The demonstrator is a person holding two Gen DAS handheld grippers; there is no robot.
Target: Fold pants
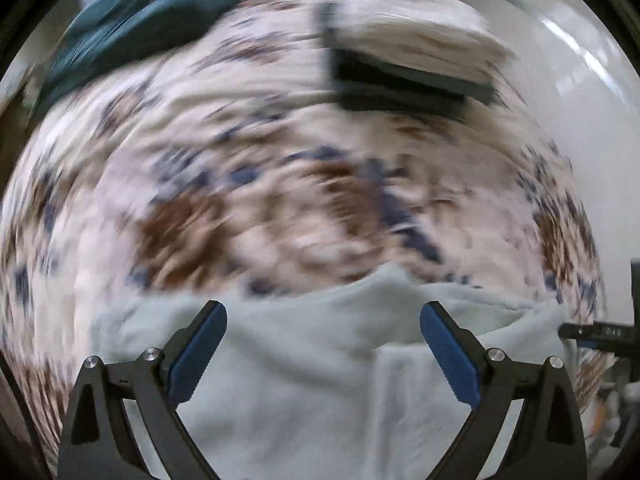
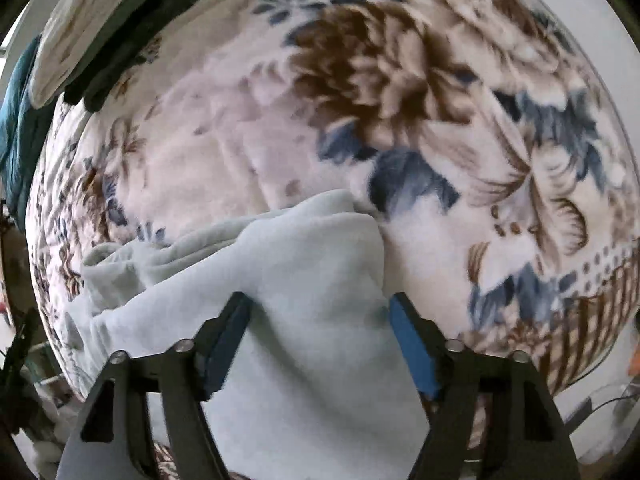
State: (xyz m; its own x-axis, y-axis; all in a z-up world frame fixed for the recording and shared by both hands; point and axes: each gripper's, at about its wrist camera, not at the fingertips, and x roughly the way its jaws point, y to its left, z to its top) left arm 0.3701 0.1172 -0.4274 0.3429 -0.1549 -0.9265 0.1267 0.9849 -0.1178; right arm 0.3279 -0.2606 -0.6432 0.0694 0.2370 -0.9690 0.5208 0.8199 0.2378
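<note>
Pants: pale mint fleece pants (image 2: 312,280) lie bunched on the floral blanket (image 2: 400,80), filling the lower middle of both views

Left gripper: my left gripper (image 1: 323,344) is spread wide over the cloth, blue pads apart, grasping nothing

Right gripper: my right gripper (image 2: 318,340) is also released, with a fold of fleece lying between the pads — I judge it is not pinched

Step in hand: as I read it, I am about to take hold of an edge for a fold; the left view is smeared by motion, so I would settle that hand first

Doing it well: catch both layers near an edge, clamp firmly, lift both hands together so the soft fleece does not sag or drag the blanket

Long axis: in the right view the cloth runs from the lower middle up toward the frame centre, with loose folds trailing to the left — which end is waist and which is cuff I cannot tell

Elsewhere: a stack of folded clothes (image 1: 412,36) sits in the upper right of the left view, a dark teal cloth (image 1: 136,20) in the upper left, both well apart from the pants
</note>
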